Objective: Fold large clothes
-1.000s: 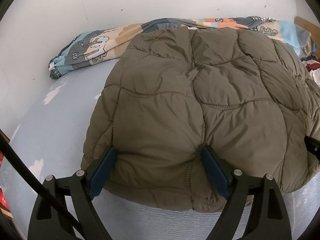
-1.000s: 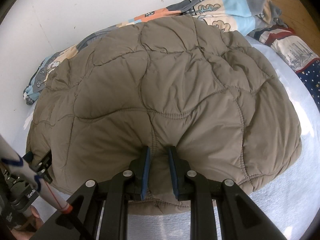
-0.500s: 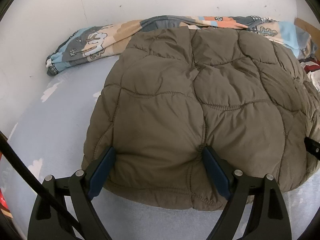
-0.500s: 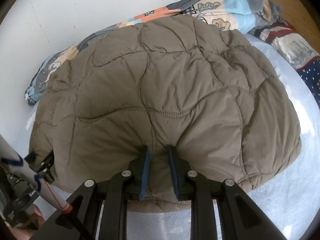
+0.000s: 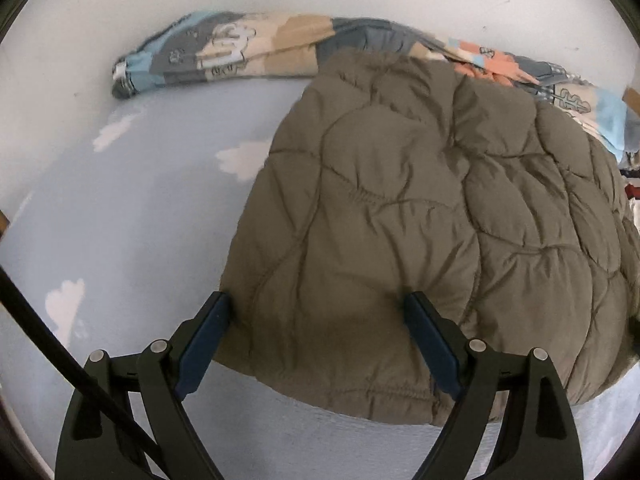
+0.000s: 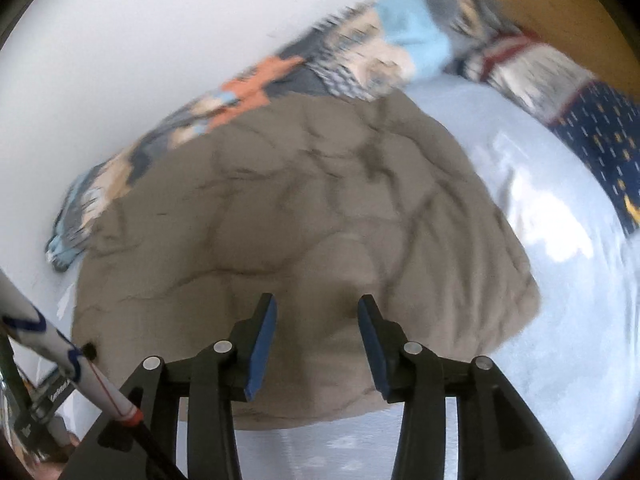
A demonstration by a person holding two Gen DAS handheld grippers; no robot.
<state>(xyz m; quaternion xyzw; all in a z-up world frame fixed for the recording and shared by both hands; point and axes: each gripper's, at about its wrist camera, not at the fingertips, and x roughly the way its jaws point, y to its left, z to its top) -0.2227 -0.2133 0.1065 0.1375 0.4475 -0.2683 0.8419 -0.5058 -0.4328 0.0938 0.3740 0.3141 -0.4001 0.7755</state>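
Olive quilted jacket (image 5: 420, 220) lies folded on the bed (image 5: 120, 220); my right hand-held gripper (image 6: 316, 320) has just been opening off its hem, my left hand-held gripper (image 5: 316, 320) gapes wide astride it, so I should lift clear without snagging.

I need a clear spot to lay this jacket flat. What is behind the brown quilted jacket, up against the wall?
A rolled patchwork blanket runs along the wall behind the brown quilted jacket, on the cloud-print sheet. The jacket's far edge hides part of the blanket.
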